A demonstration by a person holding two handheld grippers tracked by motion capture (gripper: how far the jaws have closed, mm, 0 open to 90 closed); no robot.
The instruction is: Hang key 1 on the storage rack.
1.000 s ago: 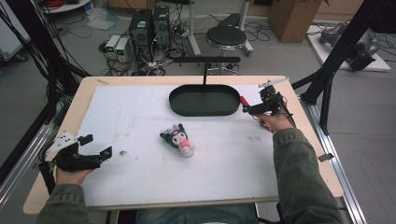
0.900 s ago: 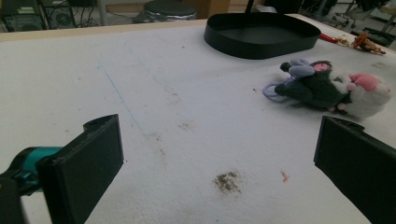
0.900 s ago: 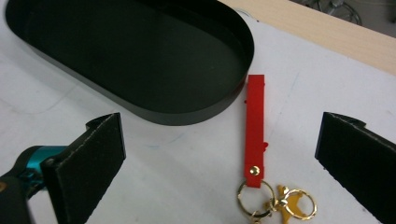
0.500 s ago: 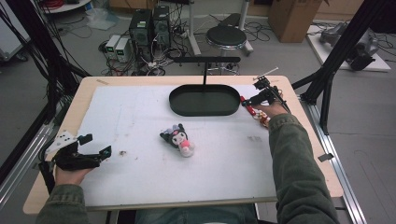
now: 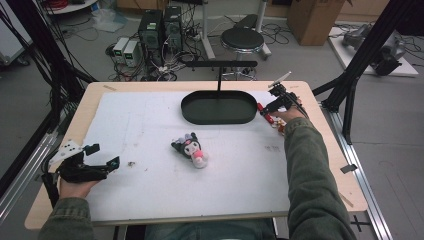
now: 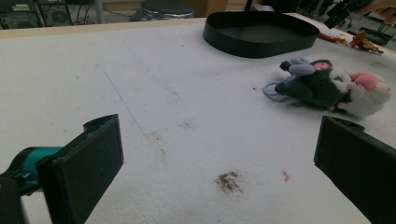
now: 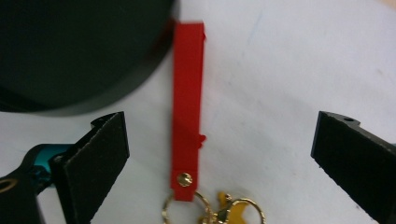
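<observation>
A red strap keychain (image 7: 187, 107) with gold rings lies flat on the white mat just right of the black oval tray (image 5: 218, 107). My right gripper (image 7: 219, 154) hovers low over it, open, with the strap between its jaws but untouched; from above the right gripper (image 5: 272, 107) sits over the keychain (image 5: 267, 116). A dark plush toy (image 5: 190, 148) with a pink and white end lies mid-table. My left gripper (image 5: 104, 156) rests open near the front left edge, pointing toward the plush toy (image 6: 329, 86), which is well beyond its jaws.
A black stand with a horizontal bar (image 5: 220, 65) rises from the tray. Small stains mark the mat (image 6: 229, 179) ahead of the left gripper. Beyond the table stand computer cases (image 5: 160, 25), a stool (image 5: 242, 37) and black frame struts (image 5: 360, 65).
My right gripper has moved away from me toward the tray's right end and dropped down over the red keychain. The left gripper has stayed in place.
</observation>
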